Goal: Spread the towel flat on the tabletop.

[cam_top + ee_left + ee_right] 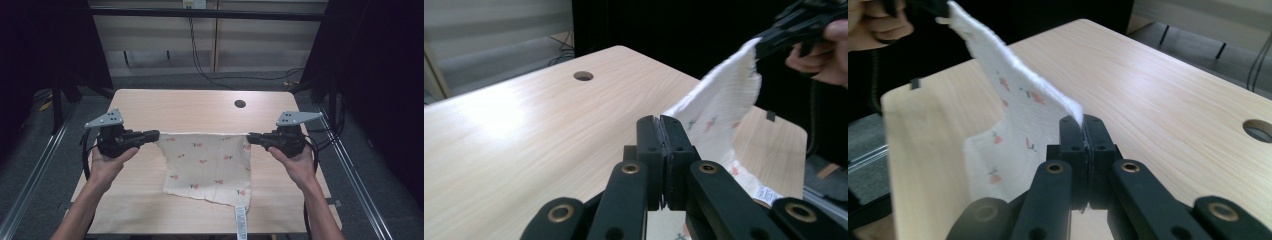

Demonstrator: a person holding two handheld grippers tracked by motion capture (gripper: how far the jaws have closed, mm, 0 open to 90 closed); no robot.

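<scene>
White cloth (pixel 207 165) taut between both clamped jaws

You are working in a recording lab or test booth, not a home. Your light wooden table (pixel 200 107) with a round cable hole (pixel 240 104) stands alone between black curtains (pixel 370 75) at left and right. Metal rails (pixel 352 175) run along the grey carpeted floor (pixel 45 145) beside it. Cables (pixel 200 65) hang down the far pale panelled wall (pixel 260 45).
</scene>
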